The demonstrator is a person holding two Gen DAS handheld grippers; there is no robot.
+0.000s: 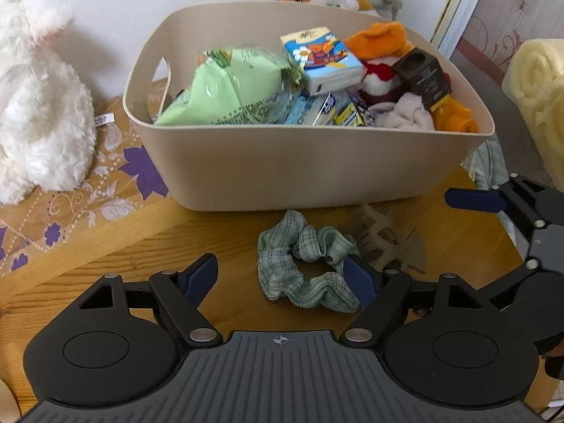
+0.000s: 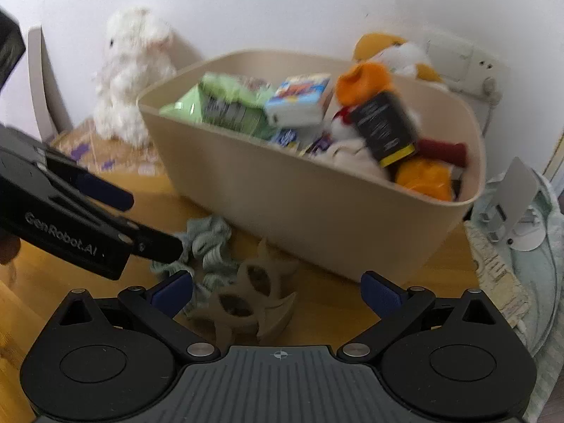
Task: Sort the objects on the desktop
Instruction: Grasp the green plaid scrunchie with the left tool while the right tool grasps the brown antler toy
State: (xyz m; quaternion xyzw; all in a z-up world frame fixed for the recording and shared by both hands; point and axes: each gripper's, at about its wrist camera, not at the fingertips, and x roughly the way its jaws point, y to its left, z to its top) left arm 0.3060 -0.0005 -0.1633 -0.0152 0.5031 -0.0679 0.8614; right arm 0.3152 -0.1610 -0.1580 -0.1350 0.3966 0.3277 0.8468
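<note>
Straddling green scrunchie (image 1: 306, 268), left gripper (image 1: 282, 278) fingers spread wide; right gripper (image 2: 278, 292) fingers likewise, empty.

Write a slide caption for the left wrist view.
Open left gripper straddles a green scrunchie on the wooden table, before a full beige bin.

Wooden, honey-coloured worktop (image 1: 225, 232) carries a beige plastic tub (image 1: 310, 169) at the rear. Directly before it lie a green checked fabric scrunchie (image 1: 303, 268) and — just beside — a tan openwork plastic piece (image 2: 253, 296). A purple-flowered cloth (image 1: 70, 211) covers the left — a fluffy white plush toy (image 1: 38, 105) upon it.
</note>
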